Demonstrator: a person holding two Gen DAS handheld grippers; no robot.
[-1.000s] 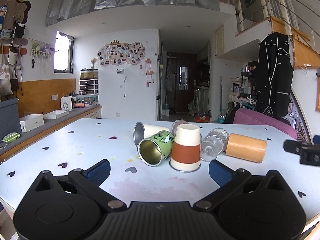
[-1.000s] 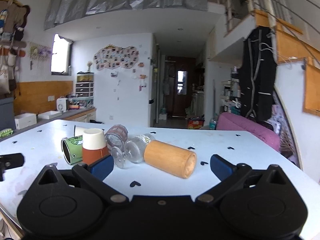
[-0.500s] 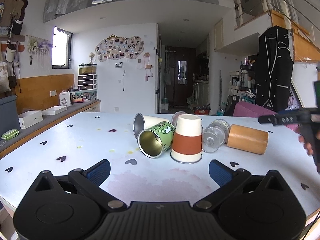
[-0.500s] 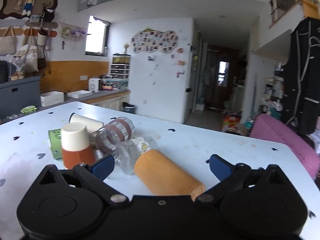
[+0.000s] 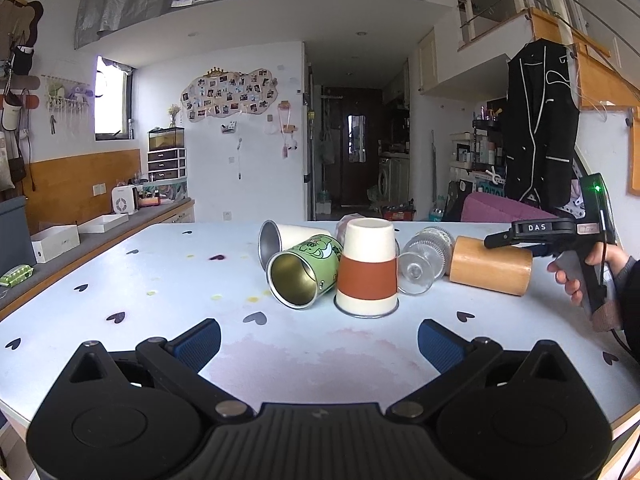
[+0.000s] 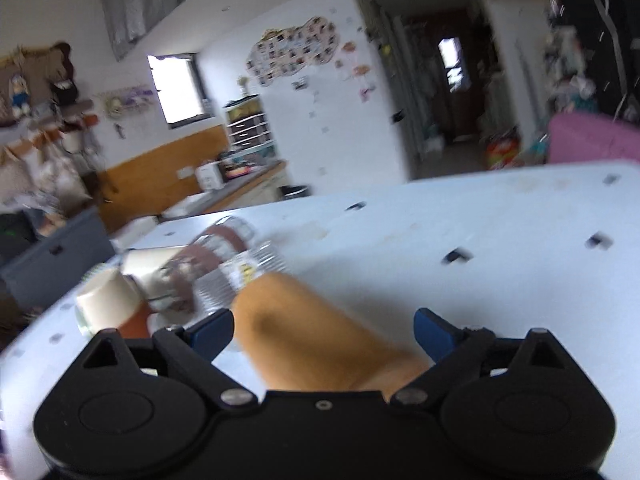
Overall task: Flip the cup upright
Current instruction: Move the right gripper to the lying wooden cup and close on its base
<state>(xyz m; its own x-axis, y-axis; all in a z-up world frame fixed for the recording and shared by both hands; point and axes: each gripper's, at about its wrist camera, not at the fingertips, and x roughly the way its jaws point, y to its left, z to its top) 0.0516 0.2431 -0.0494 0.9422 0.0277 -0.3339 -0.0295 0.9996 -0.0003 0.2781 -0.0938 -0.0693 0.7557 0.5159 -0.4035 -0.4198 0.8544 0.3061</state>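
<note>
Several cups are clustered on the white table (image 5: 168, 280). A wooden cup (image 5: 490, 266) lies on its side at the right of the cluster. A cream cup with a brown band (image 5: 367, 268) stands mouth down beside a green tin cup (image 5: 304, 272) lying on its side. My left gripper (image 5: 318, 340) is open and empty, short of the cluster. My right gripper (image 5: 490, 241), held by a hand (image 5: 576, 276), hovers just over the wooden cup. In the blurred, tilted right wrist view the wooden cup (image 6: 320, 336) lies between the fingers of my open right gripper (image 6: 324, 328).
A white metal cup (image 5: 280, 236) and a clear ribbed glass (image 5: 424, 256) also lie on their sides, with a brown-banded glass (image 6: 216, 244) behind them. The table carries small heart marks. A counter (image 5: 100, 224) runs along the left and a pink chair (image 5: 504, 208) stands at the far right.
My right gripper has swung left, tilted, and come down over the wooden cup, which now sits between its open fingers. My left gripper has hardly moved. The cups lie as before.
</note>
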